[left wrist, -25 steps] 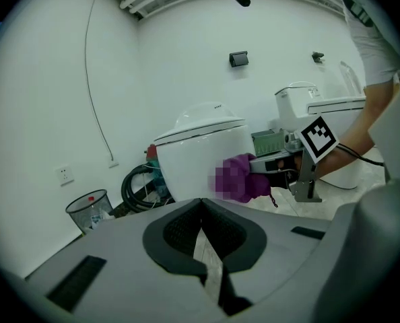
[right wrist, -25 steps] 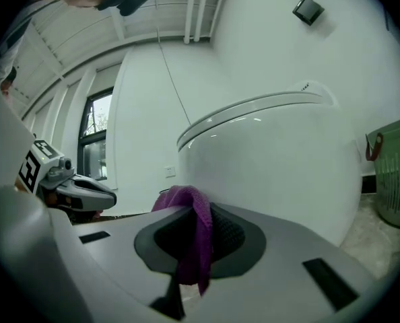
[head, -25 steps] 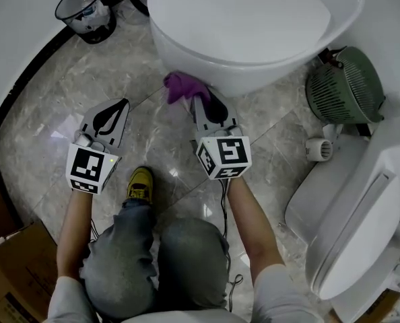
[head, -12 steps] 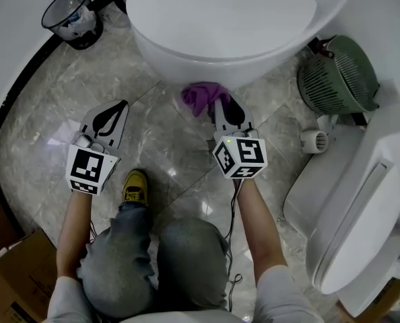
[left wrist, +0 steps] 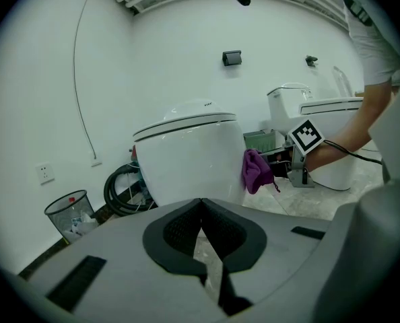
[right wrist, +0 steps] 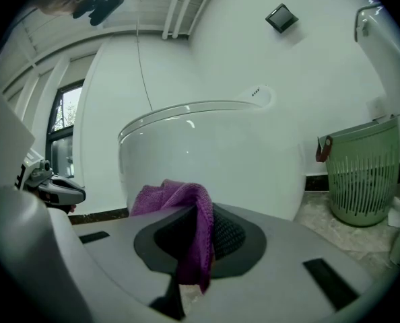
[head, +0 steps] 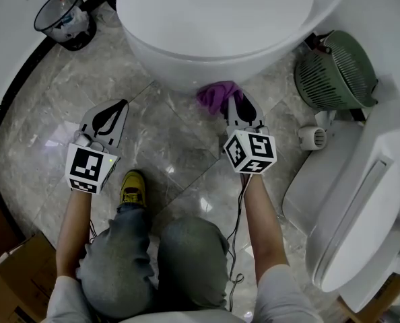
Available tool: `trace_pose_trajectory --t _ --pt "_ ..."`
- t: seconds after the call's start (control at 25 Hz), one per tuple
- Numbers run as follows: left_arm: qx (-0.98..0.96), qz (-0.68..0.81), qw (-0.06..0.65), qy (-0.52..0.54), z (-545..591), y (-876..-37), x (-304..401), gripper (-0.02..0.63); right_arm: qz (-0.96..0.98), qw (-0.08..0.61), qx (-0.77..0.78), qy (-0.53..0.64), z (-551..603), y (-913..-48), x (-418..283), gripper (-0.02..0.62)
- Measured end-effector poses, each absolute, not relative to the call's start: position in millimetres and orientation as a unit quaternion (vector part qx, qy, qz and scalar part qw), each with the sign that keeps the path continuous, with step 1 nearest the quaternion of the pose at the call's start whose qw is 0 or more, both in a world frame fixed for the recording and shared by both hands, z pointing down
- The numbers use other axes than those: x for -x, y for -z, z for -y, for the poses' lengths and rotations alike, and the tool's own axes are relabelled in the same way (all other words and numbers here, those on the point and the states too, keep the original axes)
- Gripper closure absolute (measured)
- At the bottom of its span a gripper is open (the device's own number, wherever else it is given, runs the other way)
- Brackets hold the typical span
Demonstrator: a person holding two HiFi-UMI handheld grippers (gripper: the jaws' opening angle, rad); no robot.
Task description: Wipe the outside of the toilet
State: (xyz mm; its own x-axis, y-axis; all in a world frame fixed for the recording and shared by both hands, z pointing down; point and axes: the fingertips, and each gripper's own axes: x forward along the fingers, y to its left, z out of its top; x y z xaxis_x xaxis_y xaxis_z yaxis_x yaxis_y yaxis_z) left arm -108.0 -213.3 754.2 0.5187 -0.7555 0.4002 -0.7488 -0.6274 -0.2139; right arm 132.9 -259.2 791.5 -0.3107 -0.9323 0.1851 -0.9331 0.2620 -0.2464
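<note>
We hold the right gripper [head: 236, 103] low in front of the toilet [head: 213, 25], its jaws clamped on a purple cloth [head: 217, 94]. The cloth bunches past the jaw tips and touches the toilet's lower front wall, under the bulge of the bowl, on the side toward the green basket [head: 335, 69]. In the right gripper view a fold of it hangs down between the jaws, with the white bowl close behind. The toilet's lid is down. Our left gripper [head: 121, 106] hangs over the marble floor [head: 166, 147] in front of the toilet on its other side, well apart from the bowl, jaws together at the tips with nothing between them. A black bin [head: 64, 19] with litter stands left of the toilet by the wall, and a coiled black hose [left wrist: 122, 190] lies between the two. The basket stands right of the toilet, and a second toilet [head: 361, 200] farther right. A yellow shoe [head: 132, 186] rests on the floor in front of the toilet, near the left gripper
</note>
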Motion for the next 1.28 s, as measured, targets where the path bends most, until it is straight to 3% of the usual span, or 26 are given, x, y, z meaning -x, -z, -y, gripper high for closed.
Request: trace_pose_trajectory --t 0.32,0.48,0.96,1.28 --pt "0.871 -0.434 0.003 0.231 216 -757 112 0.594 0.676 -0.022 -0.722 -0.144 255 -793 -239 0.540" --pt "0.870 -0.438 0.000 0.229 215 -757 113 0.594 0.699 -0.020 -0.707 -0.101 229 -773 -250 0.540" --pt "0.863 -0.446 0.003 0.238 203 -758 125 0.594 0.850 -0.005 -0.506 -0.147 194 -796 -79 0.540" --pt "0.846 -0.469 -0.006 0.254 188 -766 161 0.594 0.859 0.018 -0.473 -0.194 228 -836 -3 0.540"
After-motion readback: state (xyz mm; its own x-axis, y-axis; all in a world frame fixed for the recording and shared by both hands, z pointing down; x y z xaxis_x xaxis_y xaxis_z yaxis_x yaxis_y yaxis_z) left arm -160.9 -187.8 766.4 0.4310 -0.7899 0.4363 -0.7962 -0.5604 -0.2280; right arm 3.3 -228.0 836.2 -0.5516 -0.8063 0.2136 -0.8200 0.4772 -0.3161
